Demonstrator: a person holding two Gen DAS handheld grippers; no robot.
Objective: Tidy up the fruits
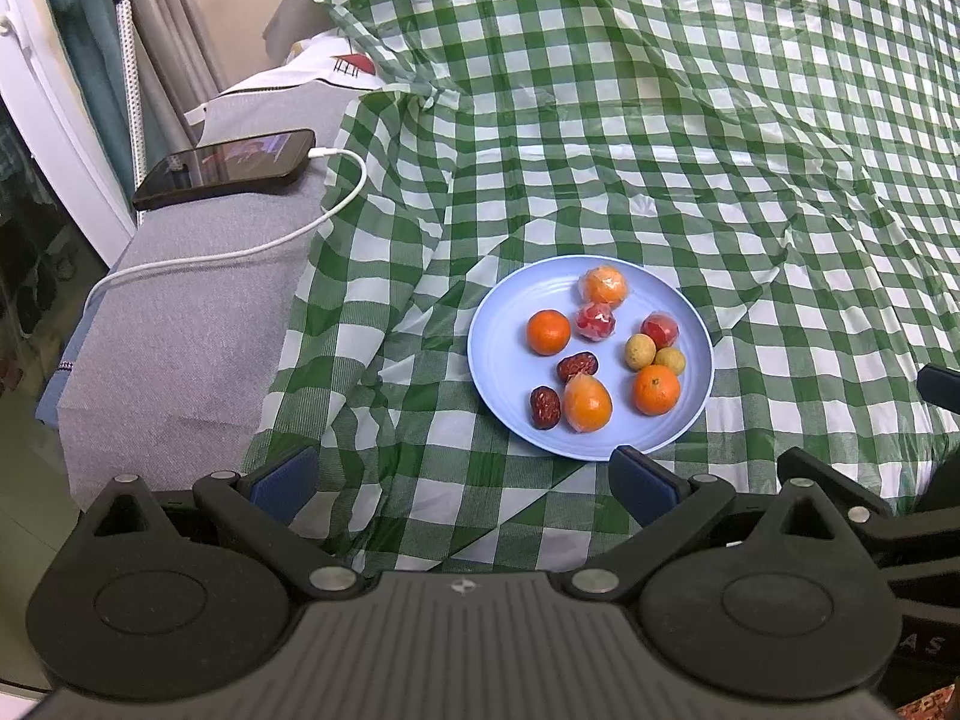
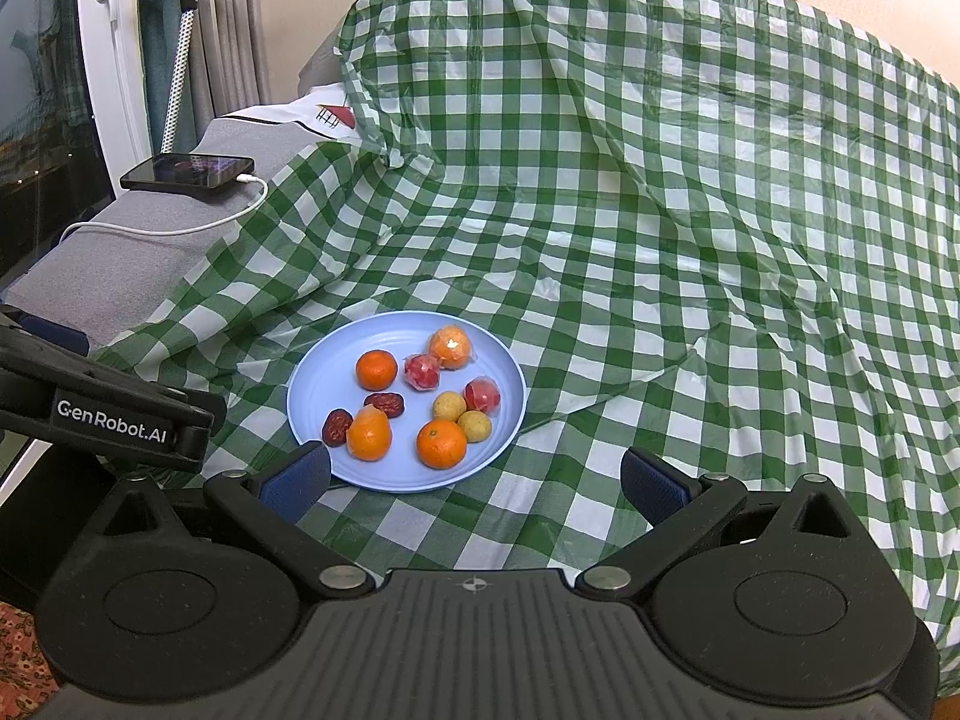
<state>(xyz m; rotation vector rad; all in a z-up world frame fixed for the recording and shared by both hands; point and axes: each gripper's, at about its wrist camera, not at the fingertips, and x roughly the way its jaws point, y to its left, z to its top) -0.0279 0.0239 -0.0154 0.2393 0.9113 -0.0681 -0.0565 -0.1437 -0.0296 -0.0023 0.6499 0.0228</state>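
A light blue plate (image 1: 504,324) (image 2: 318,384) sits on a green checked cloth and holds several small fruits: bare oranges (image 1: 548,332) (image 2: 441,444), plastic-wrapped oranges (image 1: 587,403) (image 2: 368,435), wrapped red fruits (image 1: 595,321) (image 2: 421,371), two yellow longans (image 1: 639,351) (image 2: 449,405) and two dark red dates (image 1: 545,407) (image 2: 337,426). My left gripper (image 1: 462,483) is open and empty, just short of the plate's near rim. My right gripper (image 2: 477,483) is open and empty, at the plate's near right rim. The left gripper's body (image 2: 102,414) shows at the left of the right wrist view.
The cloth (image 1: 720,150) (image 2: 660,210) lies wrinkled over a bed and rises over a hump at the back. A black phone (image 1: 225,168) (image 2: 186,173) on a white charging cable (image 1: 252,249) lies on a grey surface (image 1: 180,330) to the left.
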